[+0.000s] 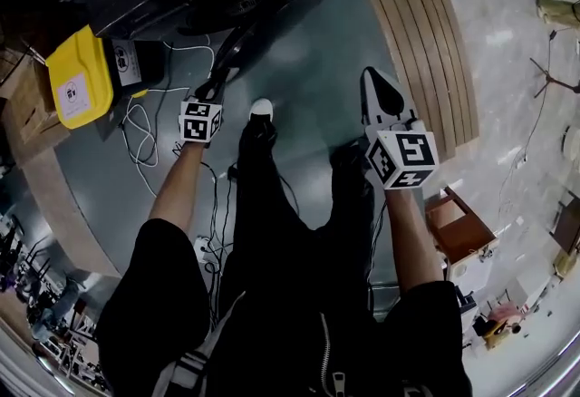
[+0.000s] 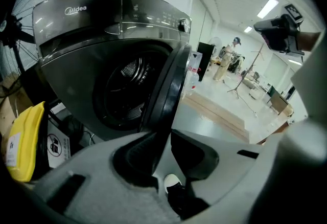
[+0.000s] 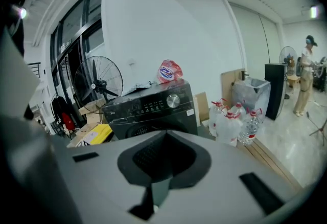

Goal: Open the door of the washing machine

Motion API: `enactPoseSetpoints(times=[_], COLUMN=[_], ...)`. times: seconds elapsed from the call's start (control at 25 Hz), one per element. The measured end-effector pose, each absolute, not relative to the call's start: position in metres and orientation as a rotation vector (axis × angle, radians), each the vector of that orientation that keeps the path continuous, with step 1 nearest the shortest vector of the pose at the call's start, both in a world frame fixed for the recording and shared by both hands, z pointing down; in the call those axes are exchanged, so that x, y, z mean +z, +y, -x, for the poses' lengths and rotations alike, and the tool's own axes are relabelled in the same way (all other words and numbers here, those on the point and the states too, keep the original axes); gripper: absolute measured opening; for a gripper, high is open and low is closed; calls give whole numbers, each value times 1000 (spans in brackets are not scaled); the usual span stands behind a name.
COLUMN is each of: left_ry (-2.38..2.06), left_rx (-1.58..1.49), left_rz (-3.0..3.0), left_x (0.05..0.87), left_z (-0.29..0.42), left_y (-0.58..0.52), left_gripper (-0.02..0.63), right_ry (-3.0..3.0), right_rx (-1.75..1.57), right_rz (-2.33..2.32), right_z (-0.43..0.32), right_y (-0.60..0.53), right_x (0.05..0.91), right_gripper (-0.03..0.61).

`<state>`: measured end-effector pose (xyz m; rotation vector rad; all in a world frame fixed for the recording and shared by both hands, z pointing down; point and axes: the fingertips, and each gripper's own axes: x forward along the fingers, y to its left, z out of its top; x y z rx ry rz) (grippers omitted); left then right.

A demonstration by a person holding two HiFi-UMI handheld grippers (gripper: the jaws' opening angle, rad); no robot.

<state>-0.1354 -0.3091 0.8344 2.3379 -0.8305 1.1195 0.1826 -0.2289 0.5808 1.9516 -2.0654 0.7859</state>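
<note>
Far left: a yellow container stands on the floor beside the washing machine. A fan stands beyond it, and loose white cables lie on the grey floor in front.

Washing machine: a dark front-loader at floor level, ahead of the person and to their left. Its door is off the latch and stands part way open, angled out from the front. The drum is exposed behind it.

Left tool: the jaws are partly closed and clamped on the free edge of the door, which runs down between the two dark pads. The marker cube sits just behind them on the outstretched left arm.

Centre: a white-toed shoe is on the floor, near the open door.

Right tool: held over bare floor, well apart from the door. The jaws are together with nothing between them. It looks toward the machine's control panel.

Right: a slatted wooden platform lies on the floor. Water bottles stand at its end, near the machine's right side.
</note>
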Motion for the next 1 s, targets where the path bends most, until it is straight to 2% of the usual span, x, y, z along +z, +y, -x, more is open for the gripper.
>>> enactPoseSetpoints(times=[0.4, 1.0], left_ry=[-818, -798], left_rx=[1093, 988], left_rz=[-2266, -2207], left_x=[839, 843], left_z=[83, -50], left_y=[-217, -107], left_gripper=[77, 71], right_ry=[-2046, -1765], right_rx=[799, 839], right_rz=[-2013, -2315], right_z=[-254, -375], right_y=[-181, -47], right_x=[595, 608], right_gripper=[3, 3])
